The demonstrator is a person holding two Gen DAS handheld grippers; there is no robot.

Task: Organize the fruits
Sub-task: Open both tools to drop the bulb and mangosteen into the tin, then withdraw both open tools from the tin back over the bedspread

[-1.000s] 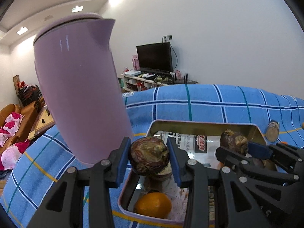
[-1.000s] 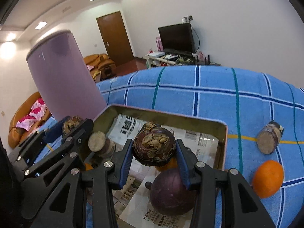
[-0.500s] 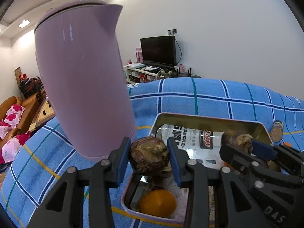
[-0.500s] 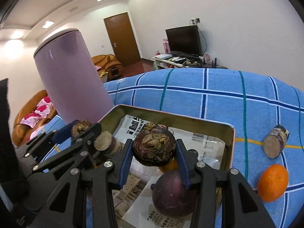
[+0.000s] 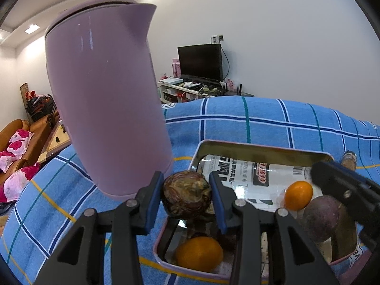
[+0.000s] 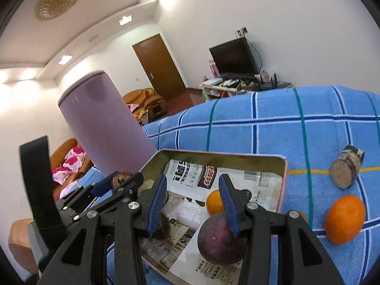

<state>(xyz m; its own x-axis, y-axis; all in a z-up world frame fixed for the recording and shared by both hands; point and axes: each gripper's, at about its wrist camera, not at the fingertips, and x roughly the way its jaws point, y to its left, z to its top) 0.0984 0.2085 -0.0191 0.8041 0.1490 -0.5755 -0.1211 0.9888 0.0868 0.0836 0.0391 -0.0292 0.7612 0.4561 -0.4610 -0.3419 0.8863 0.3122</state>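
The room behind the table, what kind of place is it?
Most likely a home living room. A television stands on a low white media shelf, orange sofas with pink cushions fill the left side, and a wooden door leads out.

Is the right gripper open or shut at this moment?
Open. In its own view the right gripper has blue pads apart with nothing between them, above the tin tray.
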